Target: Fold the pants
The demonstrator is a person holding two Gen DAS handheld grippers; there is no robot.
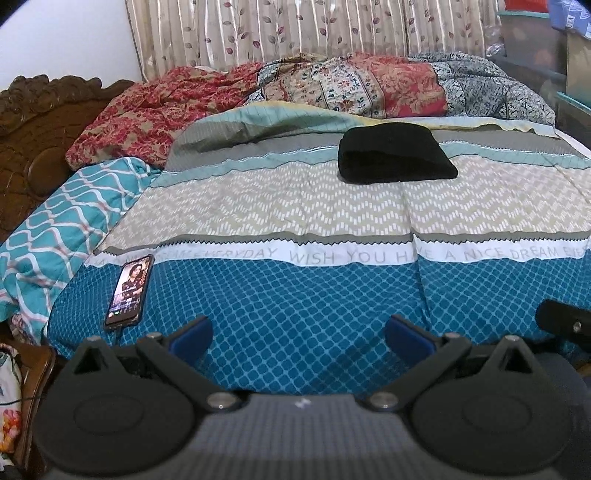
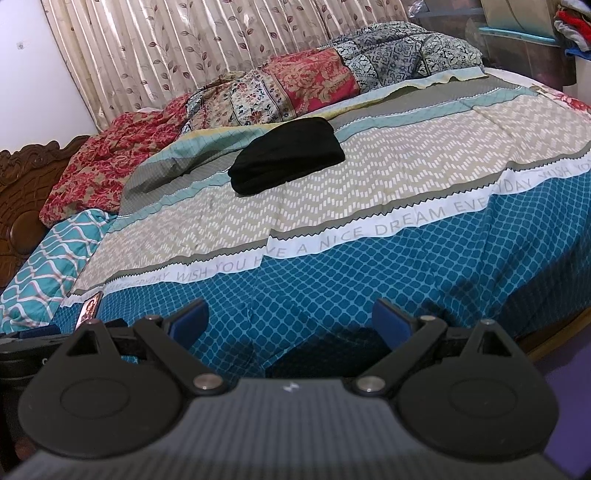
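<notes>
The bed point(image 1: 295, 295) fills both views, covered by a banded bedspread point(image 2: 369, 277): blue diamond print nearest the cameras, then a white strip of lettering partly lost in creases, then a beige zigzag band, then grey and teal stripes. Its right edge is cut off in the left wrist view. Behind it hangs a leaf-print curtain point(image 1: 295, 29), and a rumpled patchwork quilt point(image 1: 351, 85) in red, cream and blue-grey lies heaped along the far side. A carved wooden headboard point(image 1: 33, 122) shows only partly at the left. A teal wave-pattern pillow point(image 1: 55, 229) lies beside it, its lower end running out of view.

The black pants point(image 1: 395, 155) lie folded into a compact bundle on the far part of the bedspread, across the grey and teal stripes and the edge of the beige band, well apart from both tongs; seams and waistband cannot be made out in the dark cloth.

The left tongs point(image 1: 298, 334) are spread wide and empty above the blue band. The right tongs point(image 2: 290, 321) are likewise spread and grip nothing.

A smartphone point(image 1: 129, 291) with a lit screen lies on the blue print near the left edge; in the right wrist view only its top corner shows.
</notes>
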